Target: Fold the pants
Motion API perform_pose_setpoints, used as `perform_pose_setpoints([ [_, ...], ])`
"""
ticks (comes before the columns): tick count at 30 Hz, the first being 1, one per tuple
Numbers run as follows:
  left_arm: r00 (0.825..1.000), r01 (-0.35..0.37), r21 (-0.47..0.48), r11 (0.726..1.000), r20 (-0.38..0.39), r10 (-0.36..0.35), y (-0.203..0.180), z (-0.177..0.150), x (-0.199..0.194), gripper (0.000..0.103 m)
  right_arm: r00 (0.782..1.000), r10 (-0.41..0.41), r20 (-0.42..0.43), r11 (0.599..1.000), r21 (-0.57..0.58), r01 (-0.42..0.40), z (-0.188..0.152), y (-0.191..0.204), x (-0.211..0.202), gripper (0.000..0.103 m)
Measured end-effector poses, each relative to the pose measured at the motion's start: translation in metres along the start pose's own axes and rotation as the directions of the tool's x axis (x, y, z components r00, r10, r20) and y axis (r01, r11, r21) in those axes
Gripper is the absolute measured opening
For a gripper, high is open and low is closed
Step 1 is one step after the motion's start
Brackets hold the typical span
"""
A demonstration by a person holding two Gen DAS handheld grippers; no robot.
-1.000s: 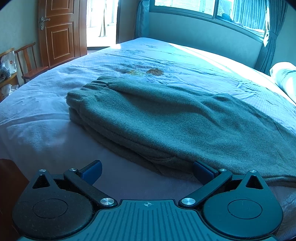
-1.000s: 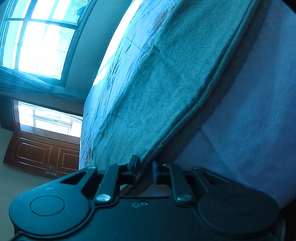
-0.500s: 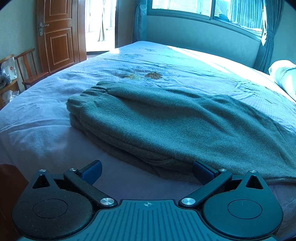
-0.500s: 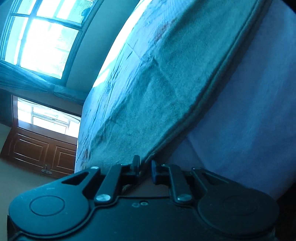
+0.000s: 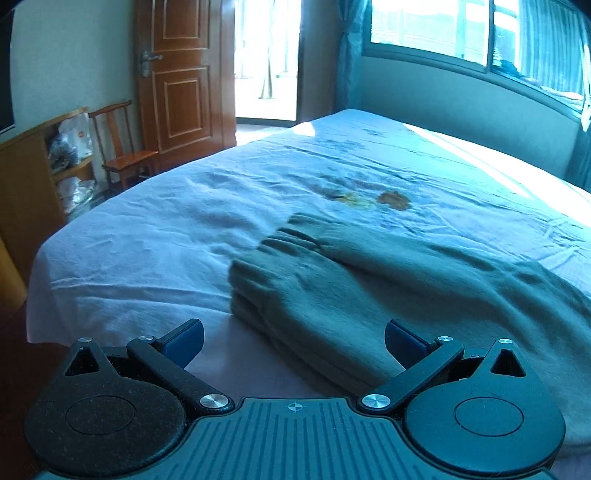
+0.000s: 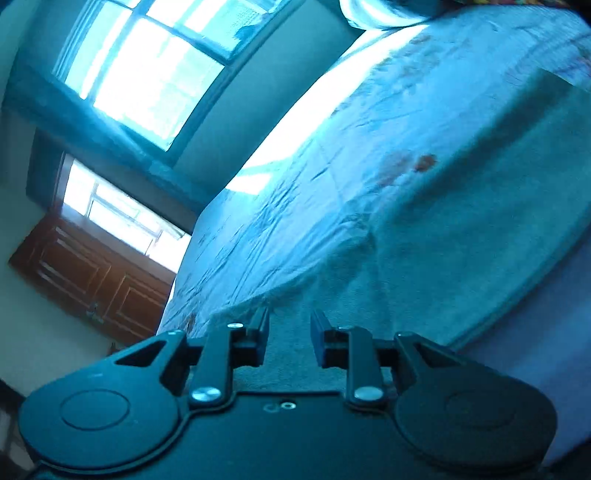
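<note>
The green pants (image 5: 388, 295) are lying folded lengthwise on the bed (image 5: 166, 236), elastic waistband end toward the bed's near left side. The left gripper (image 5: 293, 338) is hovering above the near fold with its jaws spread wide, gripping nothing. The right gripper (image 6: 288, 339) is sitting over the pants (image 6: 461, 236) with its jaws partly apart, fabric showing between them but not pinched. Bare sheet is stretching left of the waistband and beyond the pants toward the window (image 5: 443, 33).

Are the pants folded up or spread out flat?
Folded. The pants lie on the bed doubled over, with stacked layers showing at the near edge.
</note>
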State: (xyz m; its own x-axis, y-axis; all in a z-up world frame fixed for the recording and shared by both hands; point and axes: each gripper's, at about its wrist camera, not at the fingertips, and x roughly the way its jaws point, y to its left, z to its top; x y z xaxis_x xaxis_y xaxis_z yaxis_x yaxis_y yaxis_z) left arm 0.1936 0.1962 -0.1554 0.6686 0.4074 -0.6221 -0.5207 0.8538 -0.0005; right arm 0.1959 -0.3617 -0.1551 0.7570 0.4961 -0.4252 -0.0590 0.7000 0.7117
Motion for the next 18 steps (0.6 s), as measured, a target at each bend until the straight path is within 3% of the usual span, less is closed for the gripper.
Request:
perform_pose_setpoints([
  [3,0.997,-0.056,-0.03,0.998,-0.045,0.055,0.015,0.013,0.022,0.103,0.996,0.04,-0.083,0.973,-0.223,-0.057,0.006,0.058,0.059,0.021],
  [6,0.995,-0.046,-0.069,0.997,-0.095,0.039,0.027,0.018,0.041,0.103,0.986,0.048,-0.158,0.896,-0.43,-0.112,0.005,0.106,0.122,0.029],
  [8,0.995,-0.013,-0.093,0.996,-0.101,0.004,0.032,0.017,0.049,0.103,0.979,0.023,-0.203,0.844,-0.522,-0.128,0.006,0.127,0.166,0.072],
  [9,0.994,0.004,-0.105,0.994,-0.104,-0.015,0.035,0.016,0.051,0.103,0.974,0.011,-0.224,0.822,-0.552,-0.136,0.006,0.134,0.183,0.071],
  [10,0.993,0.02,-0.114,0.993,-0.111,-0.033,0.036,0.013,0.055,0.103,0.968,-0.004,-0.253,0.806,-0.573,-0.146,0.007,0.139,0.198,0.063],
  [13,0.992,0.048,-0.165,0.985,-0.103,-0.066,0.042,0.01,0.064,0.103,0.942,-0.043,-0.333,0.813,-0.559,-0.161,0.012,0.142,0.234,0.02],
  [18,0.988,0.071,-0.184,0.98,-0.12,-0.094,0.035,0.013,0.078,0.103,0.909,-0.036,-0.416,0.776,-0.585,-0.237,0.011,0.136,0.273,0.015],
])
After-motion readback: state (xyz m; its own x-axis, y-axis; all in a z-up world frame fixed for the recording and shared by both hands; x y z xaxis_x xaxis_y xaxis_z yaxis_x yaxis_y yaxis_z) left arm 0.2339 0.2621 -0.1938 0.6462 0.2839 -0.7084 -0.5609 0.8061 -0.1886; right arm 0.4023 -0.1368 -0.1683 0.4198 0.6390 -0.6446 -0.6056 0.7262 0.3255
